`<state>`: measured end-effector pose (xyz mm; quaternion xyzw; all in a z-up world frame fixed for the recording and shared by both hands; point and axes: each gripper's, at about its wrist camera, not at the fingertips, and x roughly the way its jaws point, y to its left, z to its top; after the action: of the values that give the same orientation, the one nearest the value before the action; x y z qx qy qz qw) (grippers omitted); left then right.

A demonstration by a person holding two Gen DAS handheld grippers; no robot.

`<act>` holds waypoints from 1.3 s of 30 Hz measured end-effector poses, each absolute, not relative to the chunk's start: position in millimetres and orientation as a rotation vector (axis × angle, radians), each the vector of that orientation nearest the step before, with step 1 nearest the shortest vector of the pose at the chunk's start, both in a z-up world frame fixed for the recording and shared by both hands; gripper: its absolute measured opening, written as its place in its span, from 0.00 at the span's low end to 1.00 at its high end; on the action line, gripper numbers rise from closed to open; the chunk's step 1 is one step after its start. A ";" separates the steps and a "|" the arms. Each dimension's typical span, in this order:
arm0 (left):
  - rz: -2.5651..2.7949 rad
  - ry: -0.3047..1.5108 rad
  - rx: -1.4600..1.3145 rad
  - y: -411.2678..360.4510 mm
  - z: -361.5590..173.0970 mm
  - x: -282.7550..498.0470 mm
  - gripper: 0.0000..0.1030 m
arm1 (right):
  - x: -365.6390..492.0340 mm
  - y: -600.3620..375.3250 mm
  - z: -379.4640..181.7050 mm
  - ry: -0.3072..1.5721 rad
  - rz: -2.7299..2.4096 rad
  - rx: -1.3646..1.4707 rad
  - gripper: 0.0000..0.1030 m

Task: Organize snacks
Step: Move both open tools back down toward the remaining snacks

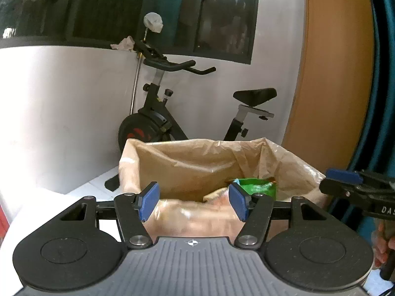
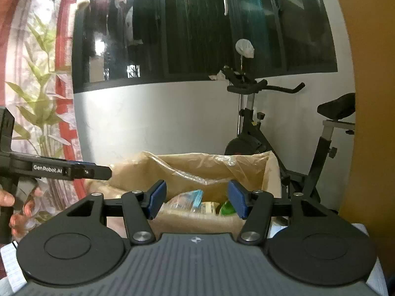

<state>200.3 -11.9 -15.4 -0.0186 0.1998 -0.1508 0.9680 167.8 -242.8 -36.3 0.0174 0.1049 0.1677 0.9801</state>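
A cardboard box lined with clear plastic point(image 1: 197, 162) stands just ahead of both grippers; it also shows in the right wrist view point(image 2: 212, 170). Inside lie a green snack packet point(image 1: 256, 185) and a tan packet point(image 1: 217, 193). The right wrist view shows a blue-and-clear packet point(image 2: 187, 197) and the green packet point(image 2: 226, 208) in the box. My left gripper point(image 1: 193, 201) is open and empty, just short of the box's near rim. My right gripper point(image 2: 196, 199) is open and empty, also at the near rim. Each gripper shows at the edge of the other's view.
A black exercise bike point(image 1: 172, 113) stands against the white wall behind the box, under a dark window point(image 1: 148, 12). A wooden panel point(image 1: 333, 74) rises at the right. A leaf-patterned curtain point(image 2: 37, 98) hangs at the left. A white surface point(image 1: 44, 204) lies below left.
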 end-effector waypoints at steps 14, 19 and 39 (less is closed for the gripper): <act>-0.317 0.474 -0.106 4.3 -57.7 161.6 0.62 | 114.9 -249.2 -109.2 0.366 0.327 0.024 0.55; -0.302 0.553 -0.127 -1.2 -88.6 160.6 0.62 | 129.9 -235.1 -150.6 0.508 0.350 -0.075 0.55; -0.343 0.733 -0.087 -32.7 -163.4 167.0 0.62 | 187.3 -188.8 -201.9 0.730 0.640 -0.496 0.40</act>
<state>167.0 -32.7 -163.4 -0.0422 0.3567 -0.1670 0.9182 187.3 -188.8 -201.9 -0.2357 0.3472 0.3043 0.8551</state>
